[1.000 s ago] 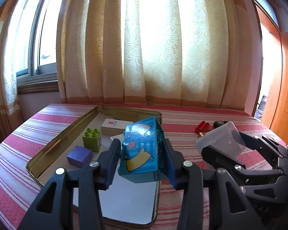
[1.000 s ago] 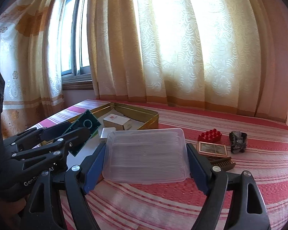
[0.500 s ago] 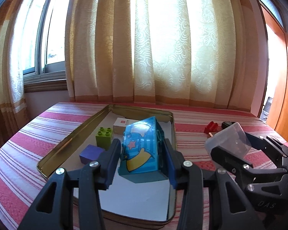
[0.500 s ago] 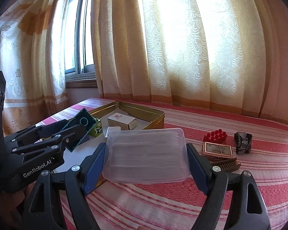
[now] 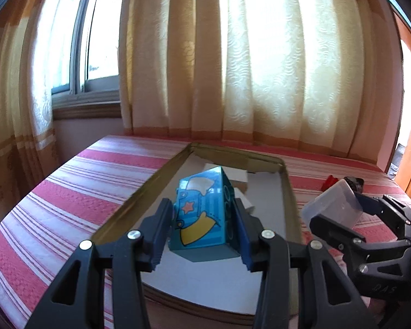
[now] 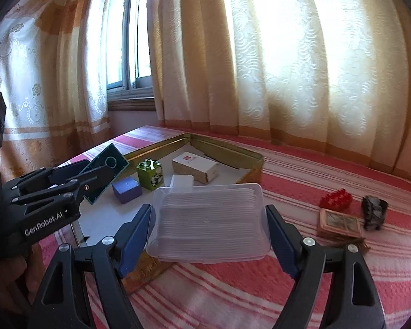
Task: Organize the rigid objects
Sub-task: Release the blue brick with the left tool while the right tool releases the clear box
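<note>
My left gripper (image 5: 204, 233) is shut on a blue cartoon-printed box (image 5: 202, 216) and holds it above the gold metal tray (image 5: 287, 186). It also shows at the left of the right wrist view (image 6: 96, 181). My right gripper (image 6: 208, 233) is shut on a clear plastic container (image 6: 208, 219), held over the tray's near right corner (image 6: 145, 271). In the tray lie a green brick (image 6: 150, 174), a purple block (image 6: 126, 189), a white carton (image 6: 194, 167) and a small white box (image 6: 181, 183).
On the red striped cloth (image 6: 287, 288) right of the tray lie a red brick (image 6: 336, 198), a small framed picture (image 6: 339, 222), a brown comb (image 6: 353, 240) and a dark crumpled object (image 6: 374, 211). Curtains and a window stand behind.
The left gripper has moved with the blue box, so the tray sits more centred under it. The green brick and purple block have left its view. The right gripper's view has shifted slightly.
</note>
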Tool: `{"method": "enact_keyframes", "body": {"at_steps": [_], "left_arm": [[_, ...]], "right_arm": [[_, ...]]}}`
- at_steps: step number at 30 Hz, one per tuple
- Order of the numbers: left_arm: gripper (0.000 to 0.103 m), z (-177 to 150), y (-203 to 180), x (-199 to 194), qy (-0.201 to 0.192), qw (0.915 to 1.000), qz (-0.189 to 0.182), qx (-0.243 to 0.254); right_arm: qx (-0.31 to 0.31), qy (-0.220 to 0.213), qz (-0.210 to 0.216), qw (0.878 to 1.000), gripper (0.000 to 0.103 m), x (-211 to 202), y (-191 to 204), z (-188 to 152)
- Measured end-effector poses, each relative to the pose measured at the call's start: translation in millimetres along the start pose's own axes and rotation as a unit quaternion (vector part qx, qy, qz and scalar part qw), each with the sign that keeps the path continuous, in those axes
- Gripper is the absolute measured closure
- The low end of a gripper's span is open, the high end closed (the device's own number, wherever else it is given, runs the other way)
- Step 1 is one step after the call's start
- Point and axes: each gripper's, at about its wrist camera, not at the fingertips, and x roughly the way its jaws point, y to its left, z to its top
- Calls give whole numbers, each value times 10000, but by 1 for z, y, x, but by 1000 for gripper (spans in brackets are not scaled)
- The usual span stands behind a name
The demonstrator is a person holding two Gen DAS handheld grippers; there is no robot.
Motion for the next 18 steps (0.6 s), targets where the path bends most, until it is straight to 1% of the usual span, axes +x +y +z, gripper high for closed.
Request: {"method": "enact_keyframes", "body": {"at_steps": [3, 5, 7, 9, 12, 18], "left_arm": [[59, 7, 5, 8, 102, 9998, 159, 107], [59, 11, 9, 14, 194, 9996, 180, 118], [59, 16, 13, 23, 308, 9993, 217, 83], [59, 18, 14, 29, 384, 9987, 274, 169], [59, 19, 14, 37, 496, 9977, 363, 284], [59, 15, 17, 44, 668, 9964, 364, 360]], "right_arm": [[-34, 102, 182, 9998, 21, 12, 6, 12], [-83, 176, 265, 9995, 21, 23, 11, 20], [-115, 341, 373, 9987, 21, 37, 16, 27], [-130, 480, 418, 9979, 21, 52, 20, 32], [-179, 726, 439, 9962, 21, 71, 23, 32], [-165, 892, 530, 9945, 21, 86, 22, 31]]}}
